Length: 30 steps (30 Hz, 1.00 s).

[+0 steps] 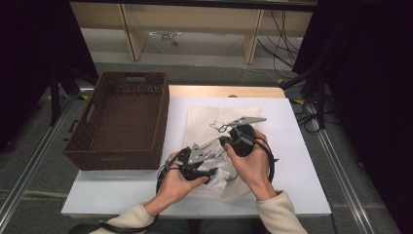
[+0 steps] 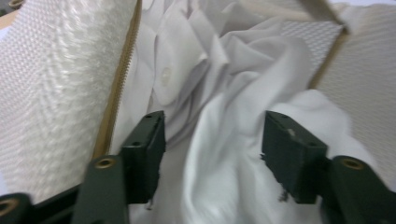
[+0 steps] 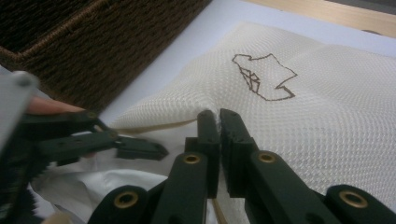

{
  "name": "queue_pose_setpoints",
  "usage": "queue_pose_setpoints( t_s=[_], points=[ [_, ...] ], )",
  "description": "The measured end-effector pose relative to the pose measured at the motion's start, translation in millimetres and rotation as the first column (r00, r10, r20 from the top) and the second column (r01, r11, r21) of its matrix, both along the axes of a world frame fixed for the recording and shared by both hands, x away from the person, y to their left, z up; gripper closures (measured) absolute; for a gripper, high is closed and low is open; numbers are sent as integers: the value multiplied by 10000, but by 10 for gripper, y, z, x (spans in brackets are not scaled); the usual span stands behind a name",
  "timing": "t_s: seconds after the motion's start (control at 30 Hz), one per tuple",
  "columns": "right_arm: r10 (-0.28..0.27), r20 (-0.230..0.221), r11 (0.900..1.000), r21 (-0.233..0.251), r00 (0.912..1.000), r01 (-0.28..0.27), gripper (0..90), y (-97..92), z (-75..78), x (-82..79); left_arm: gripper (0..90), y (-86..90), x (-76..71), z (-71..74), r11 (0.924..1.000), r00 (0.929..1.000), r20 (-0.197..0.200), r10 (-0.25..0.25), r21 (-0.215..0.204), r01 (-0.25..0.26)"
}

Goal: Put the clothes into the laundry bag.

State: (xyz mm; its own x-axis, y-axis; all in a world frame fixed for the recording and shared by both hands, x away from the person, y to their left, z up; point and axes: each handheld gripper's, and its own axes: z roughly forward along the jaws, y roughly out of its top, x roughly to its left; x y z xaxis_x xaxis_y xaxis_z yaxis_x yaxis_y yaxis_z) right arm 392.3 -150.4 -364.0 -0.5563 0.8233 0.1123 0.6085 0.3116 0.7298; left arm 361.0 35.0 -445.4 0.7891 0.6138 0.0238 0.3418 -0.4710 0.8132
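Black jaws of the right gripper (image 3: 219, 116) are clenched on the zipped edge of a cream mesh laundry bag (image 3: 327, 121), lifting its mouth so it gapes. At its eight o'clock, the left gripper (image 2: 212, 154) stands released over a white shirt (image 2: 224, 84) stuffed inside the opening, at the desk's (image 1: 292, 195) middle; a brown wicker basket (image 1: 122, 117) waits at ten o'clock.

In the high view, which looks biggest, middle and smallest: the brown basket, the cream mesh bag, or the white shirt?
1. Brown basket, biggest.
2. Cream mesh bag, middle, though hands cover part.
3. White shirt, smallest: it is bunched up and mostly tucked into the bag, so its real size is unsure.
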Motion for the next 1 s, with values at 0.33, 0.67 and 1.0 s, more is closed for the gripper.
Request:
queue_pose_setpoints(
  t_s=[0.33,0.67,1.0],
  points=[
    [62,112,10000,-60,9999,-61,883,-17,9,3,278,259,-234,111,9996,9997,182,-170,221,166],
    [-154,-162,9999,56,9998,154,882,-2,7,-11,298,298,-180,-93,9948,9999,-125,33,1017,-20],
    [-30,-158,10000,-42,9999,30,881,-7,-3,1,620,244,-135,-251,9883,9986,-417,-334,1475,392]
  ],
)
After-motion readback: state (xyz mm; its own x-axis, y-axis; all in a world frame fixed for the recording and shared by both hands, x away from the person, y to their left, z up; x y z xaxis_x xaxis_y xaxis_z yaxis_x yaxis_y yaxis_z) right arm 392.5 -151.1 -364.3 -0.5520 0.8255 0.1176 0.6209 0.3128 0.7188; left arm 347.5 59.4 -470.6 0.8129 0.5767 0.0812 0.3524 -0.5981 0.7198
